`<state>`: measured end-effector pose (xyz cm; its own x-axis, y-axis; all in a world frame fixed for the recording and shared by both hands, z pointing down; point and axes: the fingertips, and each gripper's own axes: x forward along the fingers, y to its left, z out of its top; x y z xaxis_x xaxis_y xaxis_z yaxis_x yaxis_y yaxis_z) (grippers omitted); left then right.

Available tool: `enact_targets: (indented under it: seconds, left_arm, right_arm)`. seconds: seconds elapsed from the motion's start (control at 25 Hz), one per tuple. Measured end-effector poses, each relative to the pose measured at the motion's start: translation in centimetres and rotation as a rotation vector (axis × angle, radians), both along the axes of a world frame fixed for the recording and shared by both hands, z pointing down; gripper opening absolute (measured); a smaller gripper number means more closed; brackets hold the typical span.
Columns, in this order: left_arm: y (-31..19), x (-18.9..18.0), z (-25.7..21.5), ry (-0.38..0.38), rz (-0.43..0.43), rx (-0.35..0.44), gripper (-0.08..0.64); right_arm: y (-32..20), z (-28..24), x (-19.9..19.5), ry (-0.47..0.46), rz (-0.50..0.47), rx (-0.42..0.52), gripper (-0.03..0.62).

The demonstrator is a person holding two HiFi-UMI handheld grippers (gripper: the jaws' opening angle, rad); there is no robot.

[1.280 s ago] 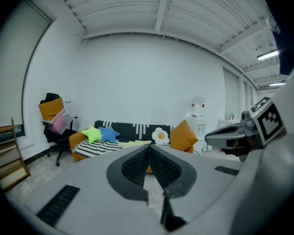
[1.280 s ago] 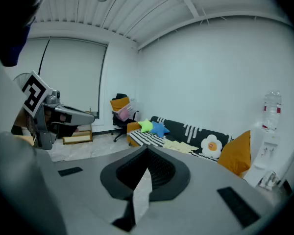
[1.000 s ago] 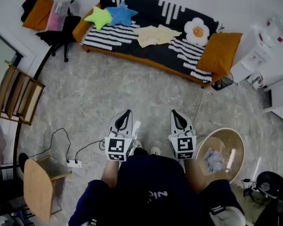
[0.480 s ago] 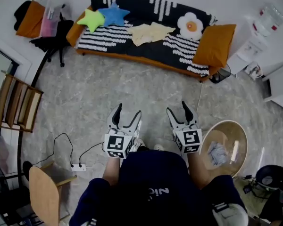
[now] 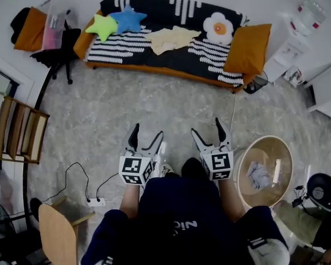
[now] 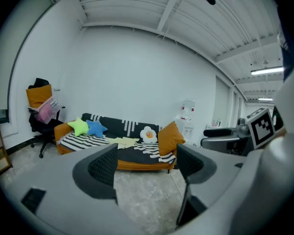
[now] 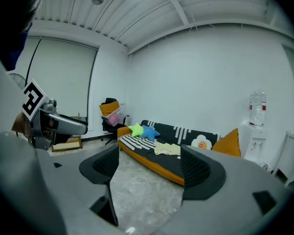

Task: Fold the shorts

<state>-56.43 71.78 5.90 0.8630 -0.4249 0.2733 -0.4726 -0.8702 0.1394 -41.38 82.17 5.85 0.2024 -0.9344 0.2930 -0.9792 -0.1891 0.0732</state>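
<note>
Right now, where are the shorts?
In the head view, the shorts lie on the sofa, top centre, between the blue star cushion and the flower cushion.

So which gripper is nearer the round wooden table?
Right. The right gripper is just left of the round wooden table; the left gripper is farther left. Both have just been opening, nothing between their jaws.

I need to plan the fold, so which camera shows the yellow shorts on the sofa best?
The head view: it looks down on the shorts, so their whole outline shows on the sofa seat. The right gripper view shows the shorts side-on and flattened; the left gripper view shows them only as a small, distant strip.
</note>
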Motion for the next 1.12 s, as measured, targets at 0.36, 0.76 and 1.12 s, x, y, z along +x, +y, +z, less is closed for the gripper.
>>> enact_targets:
  seconds: [0.36, 0.76, 1.12]
  left_arm:
    - [-1.4, 2.6, 0.6, 0.031, -0.006, -0.032, 0.356]
    - [-7.6, 9.0, -0.1, 0.003, -0.064, 0.005, 0.356]
    - [-11.8, 16.7, 0.2, -0.026, -0.135, 0.017, 0.356]
  right_arm:
    - [-1.3, 1.5, 2.6, -0.014, 0.000, -0.024, 0.368]
    - [-10.6, 1.1, 8.2, 0.005, -0.147, -0.015, 0.350]
    - [-16.4, 1.9, 15.9, -0.003, -0.254, -0.030, 0.325]
